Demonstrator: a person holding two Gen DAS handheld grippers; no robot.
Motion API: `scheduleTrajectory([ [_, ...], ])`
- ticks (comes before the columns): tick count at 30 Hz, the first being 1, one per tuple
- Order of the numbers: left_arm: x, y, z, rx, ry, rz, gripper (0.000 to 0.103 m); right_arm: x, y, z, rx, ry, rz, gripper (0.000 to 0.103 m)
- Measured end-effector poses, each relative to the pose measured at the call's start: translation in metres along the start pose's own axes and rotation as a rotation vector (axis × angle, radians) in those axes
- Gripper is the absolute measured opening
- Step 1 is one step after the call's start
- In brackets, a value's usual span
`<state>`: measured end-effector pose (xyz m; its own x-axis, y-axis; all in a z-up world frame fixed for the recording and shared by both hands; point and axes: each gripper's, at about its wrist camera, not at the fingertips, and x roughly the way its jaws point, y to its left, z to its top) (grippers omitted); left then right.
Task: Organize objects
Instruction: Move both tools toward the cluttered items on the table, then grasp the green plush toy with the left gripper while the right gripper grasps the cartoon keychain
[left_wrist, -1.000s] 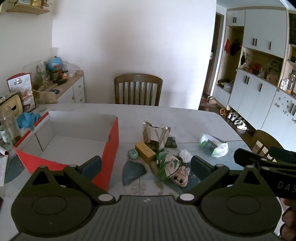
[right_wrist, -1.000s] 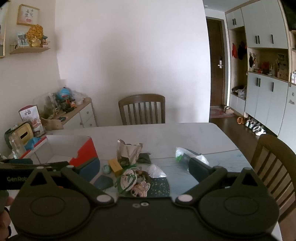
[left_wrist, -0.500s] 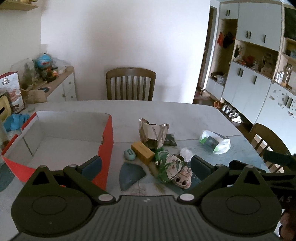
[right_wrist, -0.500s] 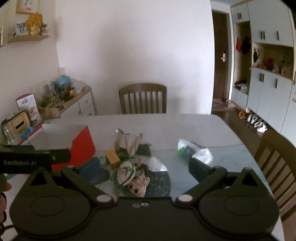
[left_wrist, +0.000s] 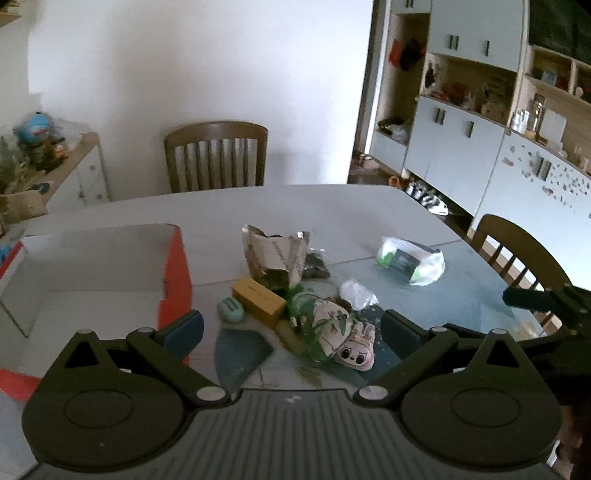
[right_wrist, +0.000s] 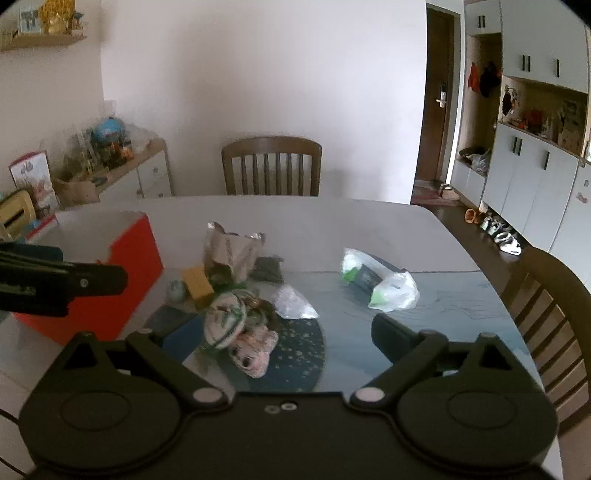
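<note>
Left gripper (left_wrist: 291, 330): one, black, two blue-padded fingers spread wide, nothing between the pads; it hangs above the near edge of the pile.
Right gripper (right_wrist: 280, 332): one, black, jaws wide but closing; the soft toy lies below the gap, no pad touching it, nothing held.
Box (left_wrist: 173, 258): one, open-topped cardboard, orange-red outside, plain white inside, straight walls; stands on the table left of the pile, and no contents show in the part seen.
Table (left_wrist: 332, 206): one, pale smooth top with rounded corners, blue-green patterned mat under glass at the near side.
Soft toy (left_wrist: 351, 341): one, plush, leaf-print cloth body and a pale cartoon face, lying on its side at the near end of the pile.
Yellow box (left_wrist: 258, 300): one, small oblong carton, flat-sided, just behind the toy.
Mint object (left_wrist: 229, 310): one, small rounded oval with ridges, left of the yellow box; what it is I cannot tell.
Foil pouch (left_wrist: 275, 254): one, crinkled, torn open at the top, upright behind the yellow box.
Dark packet (left_wrist: 316, 264): one, small, leaning just right of the pouch.
Clear wrapper (left_wrist: 357, 291): one, crumpled plastic film, right of the toy.
Plastic bag (left_wrist: 410, 260): one, translucent, holding a dark and green packet, apart to the right.
Chairs: two, brown wood with slatted backs, one at the far side (left_wrist: 216, 157), one at the right (left_wrist: 517, 247).
</note>
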<state>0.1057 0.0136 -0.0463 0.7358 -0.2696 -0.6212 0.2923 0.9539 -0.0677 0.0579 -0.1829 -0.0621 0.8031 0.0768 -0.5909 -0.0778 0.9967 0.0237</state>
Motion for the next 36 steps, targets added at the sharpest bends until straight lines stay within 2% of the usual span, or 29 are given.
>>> scheduleTrajectory([
  [3,0.012,-0.004,0.000,-0.010,0.021,-0.012,0.103,0.008,-0.006,-0.002,-0.029,0.012,-0.011,0.095],
  [11,0.053,-0.019,0.000,-0.051,0.080,0.007,0.103,0.040,-0.018,-0.013,-0.139,0.069,0.092,0.091],
  [18,0.097,-0.027,-0.003,-0.058,0.138,0.054,0.103,0.075,-0.013,-0.026,-0.227,0.111,0.166,0.085],
  [29,0.139,-0.022,-0.010,-0.112,0.213,0.041,0.101,0.109,0.004,-0.036,-0.264,0.152,0.267,0.075],
  [33,0.145,-0.020,-0.010,-0.128,0.243,0.036,0.097,0.118,0.005,-0.037,-0.249,0.167,0.277,0.069],
  [36,0.148,-0.020,-0.009,-0.137,0.256,0.032,0.085,0.121,0.008,-0.037,-0.250,0.166,0.286,0.065],
])
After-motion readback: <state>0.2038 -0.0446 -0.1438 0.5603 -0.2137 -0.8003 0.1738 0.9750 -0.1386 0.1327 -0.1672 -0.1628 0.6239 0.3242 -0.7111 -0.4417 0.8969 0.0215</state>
